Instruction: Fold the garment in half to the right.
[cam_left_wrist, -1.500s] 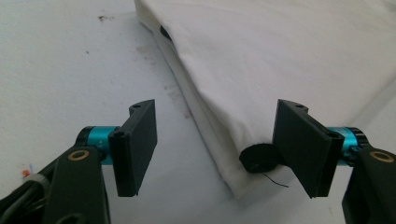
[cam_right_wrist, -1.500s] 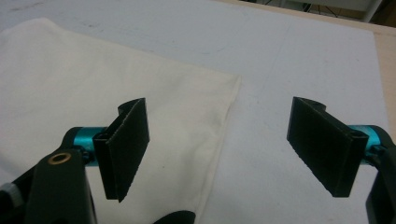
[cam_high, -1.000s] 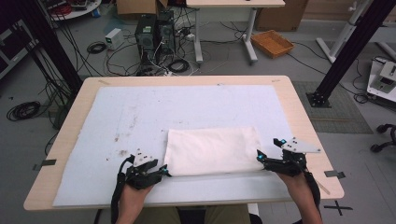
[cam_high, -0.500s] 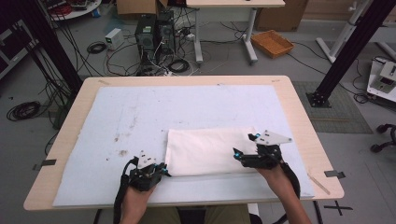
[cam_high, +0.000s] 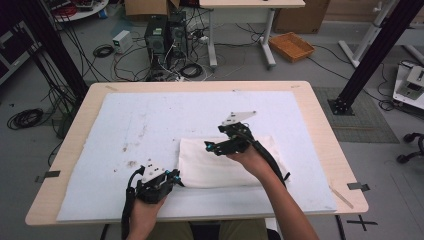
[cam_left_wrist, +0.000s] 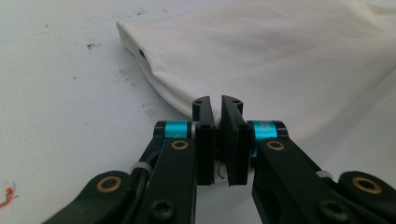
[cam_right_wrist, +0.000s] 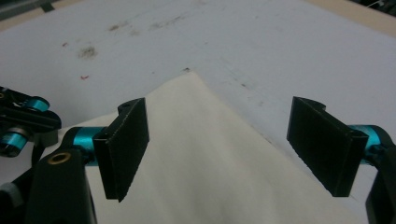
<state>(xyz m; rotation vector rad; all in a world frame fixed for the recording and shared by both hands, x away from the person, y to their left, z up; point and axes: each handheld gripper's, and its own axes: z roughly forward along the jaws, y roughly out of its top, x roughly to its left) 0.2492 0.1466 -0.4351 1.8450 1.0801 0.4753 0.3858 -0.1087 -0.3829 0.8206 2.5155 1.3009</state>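
White folded cloth (cam_high: 227, 162), lightly creased

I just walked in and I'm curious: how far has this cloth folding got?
The white cloth already lies folded into a flat rectangle on the white mat. In hand: the left gripper has just closed on the cloth's near left corner, while the right gripper hangs open above its far part. What's probably left is another fold.
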